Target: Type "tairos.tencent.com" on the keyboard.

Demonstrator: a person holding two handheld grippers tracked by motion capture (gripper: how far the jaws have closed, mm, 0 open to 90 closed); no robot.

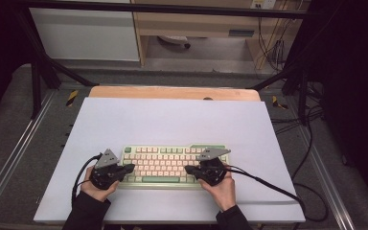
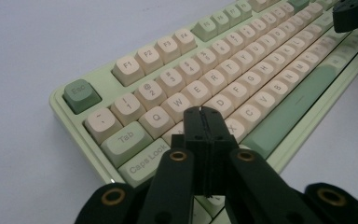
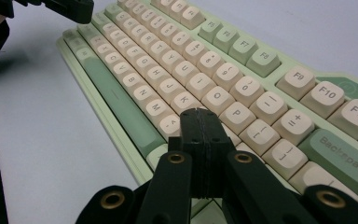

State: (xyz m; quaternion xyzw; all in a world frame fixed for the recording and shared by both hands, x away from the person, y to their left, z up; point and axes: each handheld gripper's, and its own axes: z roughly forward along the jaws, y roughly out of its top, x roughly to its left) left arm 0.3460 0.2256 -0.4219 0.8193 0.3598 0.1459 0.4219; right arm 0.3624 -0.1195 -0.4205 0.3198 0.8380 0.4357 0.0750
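Keyboard (image 1: 172,165), green and cream, is laid at lower centre of the high view on a white table (image 1: 172,120). Left gripper (image 1: 130,167) and right gripper (image 1: 189,169), jaws pressed together and empty, are poised over its two ends.

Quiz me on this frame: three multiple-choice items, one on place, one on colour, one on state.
1. The left gripper is over which end of the keyboard?
A. Esc end
B. Backspace end
C. off it

2. The Esc key is:
A. cream
B. green
C. red

3. The right gripper has its jaws:
A. wide open
B. shut on a keycap
C. shut, holding nothing

Answers: 1 A, its view shows Caps Lock and Tab beside the jaws. 2 B, green among cream keys. 3 C, the jaws meet with nothing between them.
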